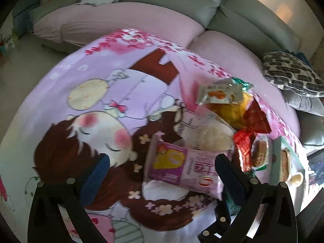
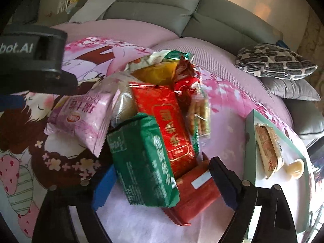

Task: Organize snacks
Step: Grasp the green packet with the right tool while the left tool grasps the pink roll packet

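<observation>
A pile of snack packets lies on a cartoon-print cloth (image 1: 101,93). In the left wrist view a pink packet (image 1: 182,166) lies between my open left gripper's (image 1: 162,162) fingers, not gripped. Beyond it are a clear rice-cracker bag (image 1: 208,135), a yellow packet (image 1: 237,111) and a red packet (image 1: 255,119). In the right wrist view my right gripper (image 2: 162,174) is open around a green packet (image 2: 141,162) and a red packet (image 2: 194,194) beneath it. A longer red packet (image 2: 168,119), the pink packet (image 2: 85,119) and a biscuit sleeve (image 2: 200,113) lie behind.
A pale green tray (image 2: 251,133) at the right holds a wrapped biscuit (image 2: 267,149) and a small cream object (image 2: 295,168). A grey sofa (image 2: 162,6) with pink covers and a patterned cushion (image 2: 275,60) stands behind. The left gripper's body (image 2: 34,60) shows at upper left.
</observation>
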Motion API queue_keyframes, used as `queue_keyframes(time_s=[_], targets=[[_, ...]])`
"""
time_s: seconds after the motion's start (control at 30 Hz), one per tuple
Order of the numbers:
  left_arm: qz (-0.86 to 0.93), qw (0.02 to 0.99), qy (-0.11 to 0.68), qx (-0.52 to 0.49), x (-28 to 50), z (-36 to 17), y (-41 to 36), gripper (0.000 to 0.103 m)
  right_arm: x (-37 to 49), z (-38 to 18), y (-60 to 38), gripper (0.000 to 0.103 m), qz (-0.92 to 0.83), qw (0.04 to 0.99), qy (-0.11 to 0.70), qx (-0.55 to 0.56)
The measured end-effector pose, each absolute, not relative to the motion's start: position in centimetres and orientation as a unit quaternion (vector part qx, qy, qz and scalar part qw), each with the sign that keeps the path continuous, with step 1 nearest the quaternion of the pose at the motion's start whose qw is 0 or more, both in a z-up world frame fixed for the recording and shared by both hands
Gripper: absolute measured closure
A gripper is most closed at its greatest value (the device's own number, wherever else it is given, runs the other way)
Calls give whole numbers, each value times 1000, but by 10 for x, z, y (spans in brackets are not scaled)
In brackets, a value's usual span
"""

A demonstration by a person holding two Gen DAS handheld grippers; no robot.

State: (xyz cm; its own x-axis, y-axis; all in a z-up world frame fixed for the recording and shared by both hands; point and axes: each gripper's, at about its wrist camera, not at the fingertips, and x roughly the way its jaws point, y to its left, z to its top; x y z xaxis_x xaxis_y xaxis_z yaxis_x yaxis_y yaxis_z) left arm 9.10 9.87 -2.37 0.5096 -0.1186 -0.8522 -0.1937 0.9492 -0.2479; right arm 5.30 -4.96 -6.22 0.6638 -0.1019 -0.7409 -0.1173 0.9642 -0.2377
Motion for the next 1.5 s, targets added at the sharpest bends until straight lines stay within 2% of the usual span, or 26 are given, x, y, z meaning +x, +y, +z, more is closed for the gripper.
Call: queue_keyframes(time_s=[0.33, 0.6, 0.67, 0.77, 0.83, 0.9, 1.07, 1.5], targets=[[6, 832, 537, -139, 104, -46, 76, 0, 54, -64, -56, 13, 8, 902, 412, -130], [19, 812, 565, -142, 110, -64, 76, 0, 49, -65, -52, 21, 14, 906, 399, -139], [21, 813, 565, -142, 111, -65, 75, 2, 48, -65, -51, 24, 12, 907, 397, -141], [18, 815, 562, -141, 111, -64, 73, 10, 43, -62, -48, 39, 20, 910, 392, -135], [18, 816, 561, -137, 112, -65, 72, 12, 42, -61, -48, 55, 26, 911, 392, -128], [19, 818, 559, -135, 112, -64, 70, 18, 43, -61, -51, 56, 32, 911, 394, -120], [18, 821, 552, -142, 113, -60, 72, 23, 44, -57, -58, 58, 48, 913, 395, -87], [28, 835, 523, -166, 98, -38, 86, 27, 41, -40, -71, 60, 75, 916, 393, -19]])
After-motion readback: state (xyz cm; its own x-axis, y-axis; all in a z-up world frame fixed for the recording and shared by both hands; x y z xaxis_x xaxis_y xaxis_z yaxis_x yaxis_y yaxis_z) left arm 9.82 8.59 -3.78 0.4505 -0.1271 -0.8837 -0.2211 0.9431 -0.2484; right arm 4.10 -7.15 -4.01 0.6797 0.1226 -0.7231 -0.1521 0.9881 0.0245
